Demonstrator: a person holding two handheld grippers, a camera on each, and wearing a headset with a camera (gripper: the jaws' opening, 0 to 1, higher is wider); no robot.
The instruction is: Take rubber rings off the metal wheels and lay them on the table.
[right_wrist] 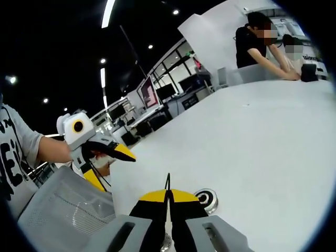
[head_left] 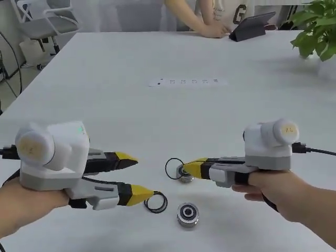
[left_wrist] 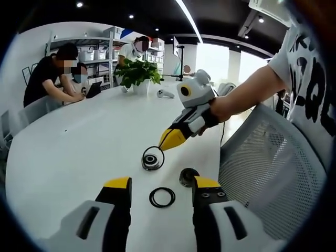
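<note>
My right gripper (head_left: 188,167) is shut on a black rubber ring (head_left: 174,168) that stands half lifted off a metal wheel (head_left: 185,176). The same ring (left_wrist: 153,152) loops over its wheel (left_wrist: 151,160) in the left gripper view, and it shows as a thin black edge (right_wrist: 168,181) above the shut jaws of my right gripper (right_wrist: 168,195). A loose ring (head_left: 156,202) lies flat on the table, just ahead of my open left gripper (head_left: 137,177). A second wheel (head_left: 187,214) sits nearer me, with no ring seen on it.
A white power strip (head_left: 186,82) lies mid-table. At the far end are a propped tablet (head_left: 252,25), a person's arms, and a green plant (head_left: 317,29). An office chair (head_left: 47,21) stands at the far left. The white table (head_left: 105,100) spreads wide around the work.
</note>
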